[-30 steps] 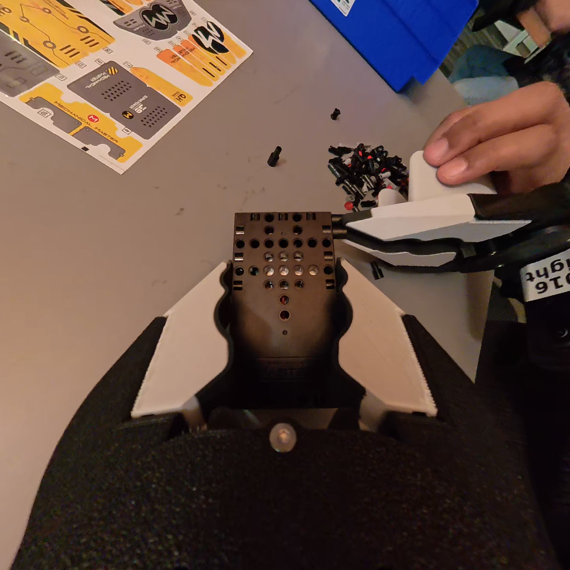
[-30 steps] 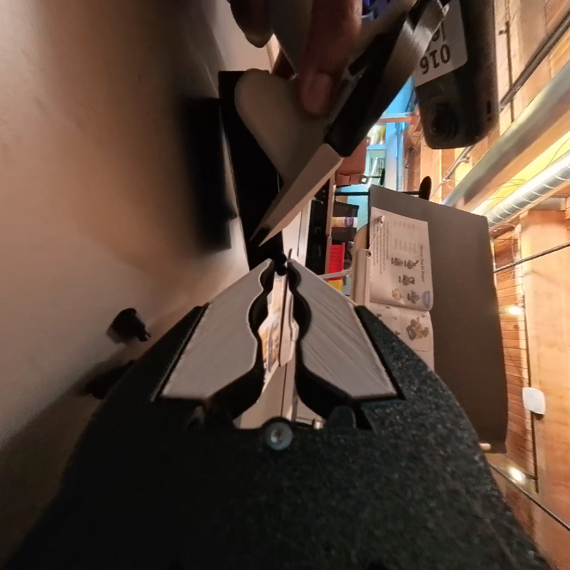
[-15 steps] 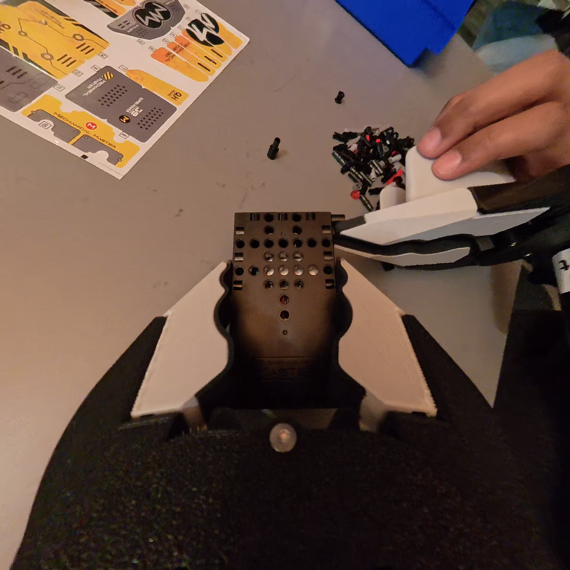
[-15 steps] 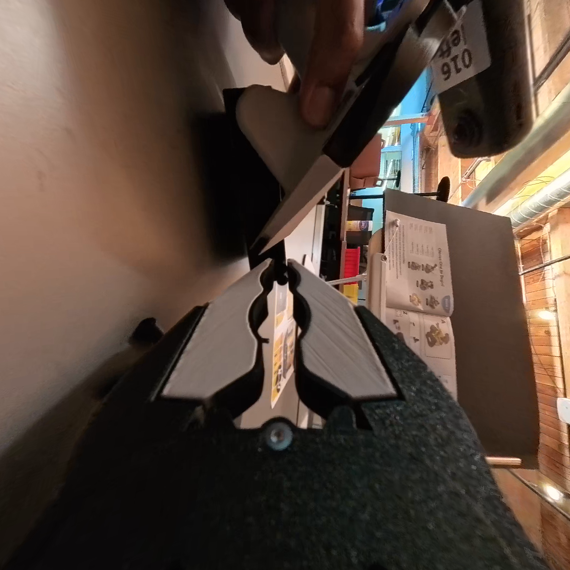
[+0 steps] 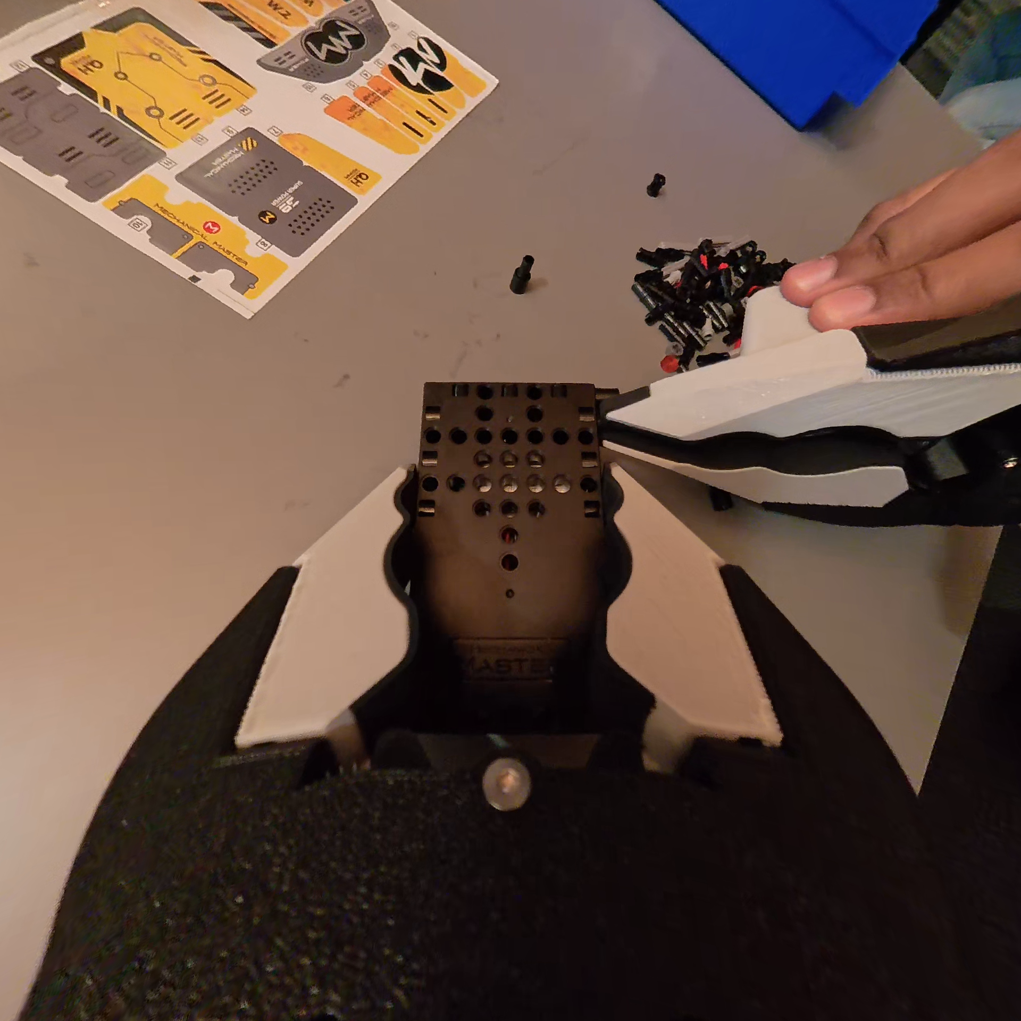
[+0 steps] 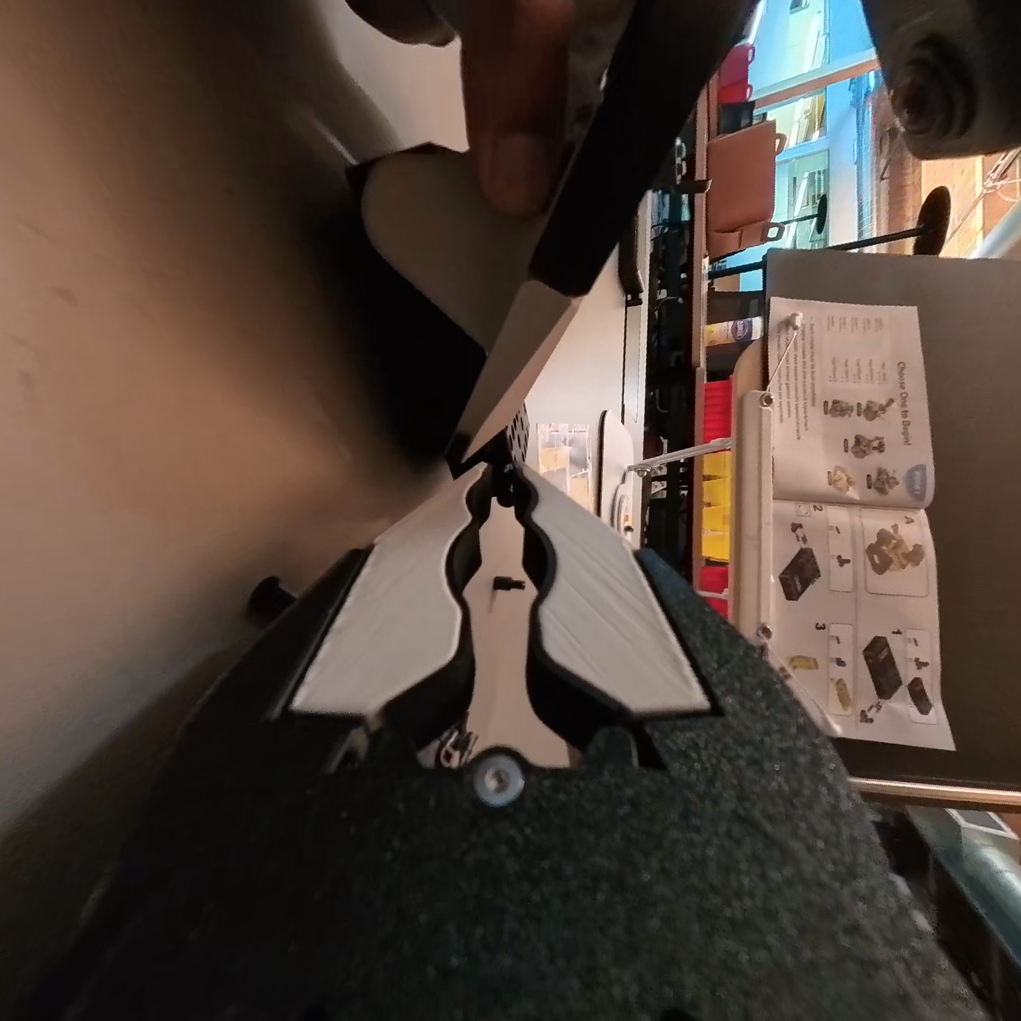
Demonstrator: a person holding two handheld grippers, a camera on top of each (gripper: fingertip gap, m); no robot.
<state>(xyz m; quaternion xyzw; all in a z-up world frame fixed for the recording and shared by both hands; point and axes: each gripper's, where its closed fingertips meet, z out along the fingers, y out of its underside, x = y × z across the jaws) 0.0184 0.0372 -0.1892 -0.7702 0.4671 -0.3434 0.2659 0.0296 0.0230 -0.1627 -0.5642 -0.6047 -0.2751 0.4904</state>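
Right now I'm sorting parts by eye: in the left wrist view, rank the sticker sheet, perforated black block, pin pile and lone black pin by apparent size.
1. sticker sheet, partly cropped
2. perforated black block, enlarged by nearness
3. pin pile
4. lone black pin

**A:** Any writing you can actually make out here?

**B:** Yep. There's lettering and tiny numbers all over the yellow-and-grey sticker sheet (image 5: 221, 138) at the surface's far left corner. The black block (image 5: 508, 552) has raised lettering, and the open instruction booklet (image 6: 851, 525) has a heading and step numbers.
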